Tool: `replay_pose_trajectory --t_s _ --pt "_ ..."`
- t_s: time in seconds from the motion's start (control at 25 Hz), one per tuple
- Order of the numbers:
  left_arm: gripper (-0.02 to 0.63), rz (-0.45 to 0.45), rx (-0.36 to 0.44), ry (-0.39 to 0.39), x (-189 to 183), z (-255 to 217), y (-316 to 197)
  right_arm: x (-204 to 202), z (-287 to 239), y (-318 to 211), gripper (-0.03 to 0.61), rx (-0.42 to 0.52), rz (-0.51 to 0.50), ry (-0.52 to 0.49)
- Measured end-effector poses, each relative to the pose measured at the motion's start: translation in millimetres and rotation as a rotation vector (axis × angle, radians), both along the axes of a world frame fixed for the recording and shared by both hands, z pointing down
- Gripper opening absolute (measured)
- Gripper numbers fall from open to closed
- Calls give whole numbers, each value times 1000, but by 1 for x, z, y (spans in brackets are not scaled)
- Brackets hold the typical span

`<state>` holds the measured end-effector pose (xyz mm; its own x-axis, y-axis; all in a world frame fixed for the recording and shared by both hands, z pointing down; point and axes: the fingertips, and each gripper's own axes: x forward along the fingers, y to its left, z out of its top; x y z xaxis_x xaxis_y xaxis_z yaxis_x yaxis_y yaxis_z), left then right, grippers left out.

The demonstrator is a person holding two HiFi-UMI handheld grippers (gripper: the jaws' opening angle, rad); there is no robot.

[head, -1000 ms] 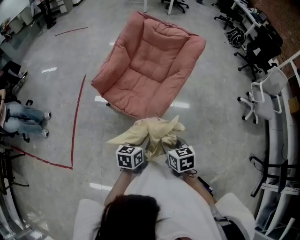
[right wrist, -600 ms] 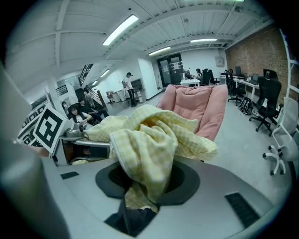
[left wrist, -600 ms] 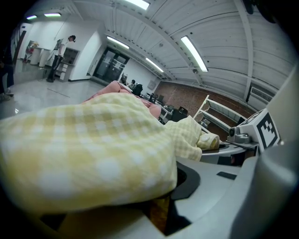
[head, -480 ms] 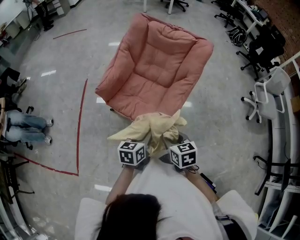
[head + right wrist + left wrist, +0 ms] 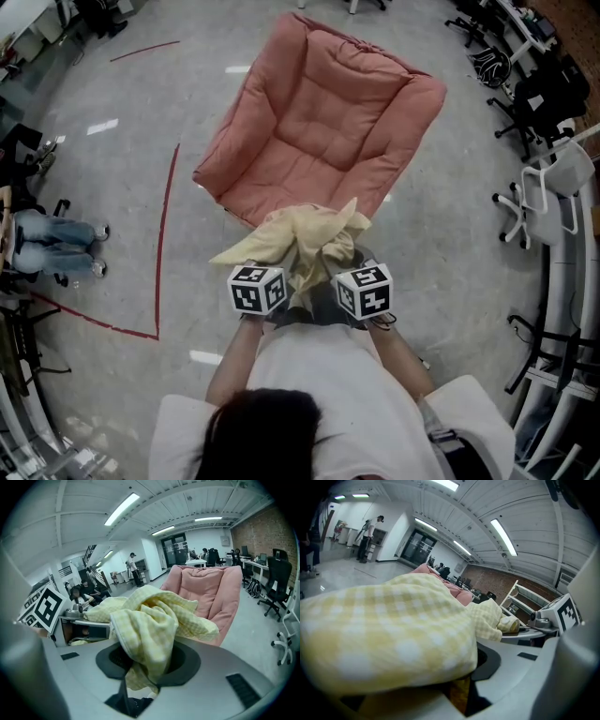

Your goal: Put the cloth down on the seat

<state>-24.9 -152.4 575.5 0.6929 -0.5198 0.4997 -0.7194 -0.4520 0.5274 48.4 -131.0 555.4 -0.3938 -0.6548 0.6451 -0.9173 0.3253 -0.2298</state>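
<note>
A yellow checked cloth (image 5: 298,236) hangs bunched between both grippers, just over the front edge of the pink cushioned seat (image 5: 323,122). My left gripper (image 5: 274,281) is shut on the cloth's left part, which fills the left gripper view as a big fold of cloth (image 5: 389,630). My right gripper (image 5: 339,277) is shut on the right part; in the right gripper view the cloth (image 5: 150,625) drapes over the jaws, with the seat (image 5: 211,592) right behind it. The fingertips are hidden under fabric.
Red tape lines (image 5: 167,225) mark the grey floor at the left. Office chairs (image 5: 539,187) and desks stand along the right side. A seated person's legs (image 5: 52,248) show at the far left. Other people stand far off.
Both grippers have carried the cloth forward together; the seat is nearer and the cloth's far edge now overlaps its front edge. The grip looks unchanged.
</note>
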Motion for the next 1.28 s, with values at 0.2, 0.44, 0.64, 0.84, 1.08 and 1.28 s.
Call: replay_pose_trajectory --t_s 0.2,0.44,0.64,0.84,1.08,1.28 --pt "94 -38 -45 63 7 8 -39 8 9 -44 150 -18 -36 -12" --pt "94 -82 -73 26 19 36 -91 20 37 -99 152 -63 -71 -24" --pt "94 -141 -178 48 24 80 -133 27 78 -146 152 -158 -87 -36" --pt "94 -187 -218 47 32 126 -170 34 124 -187 152 -195 -105 -12" --pt "94 -220 -249 43 29 179 -213 31 177 -234 153 -261 -141 -14" --pt "94 -275 -328 -8 29 238 -234 31 236 -261 156 -331 -182 16"
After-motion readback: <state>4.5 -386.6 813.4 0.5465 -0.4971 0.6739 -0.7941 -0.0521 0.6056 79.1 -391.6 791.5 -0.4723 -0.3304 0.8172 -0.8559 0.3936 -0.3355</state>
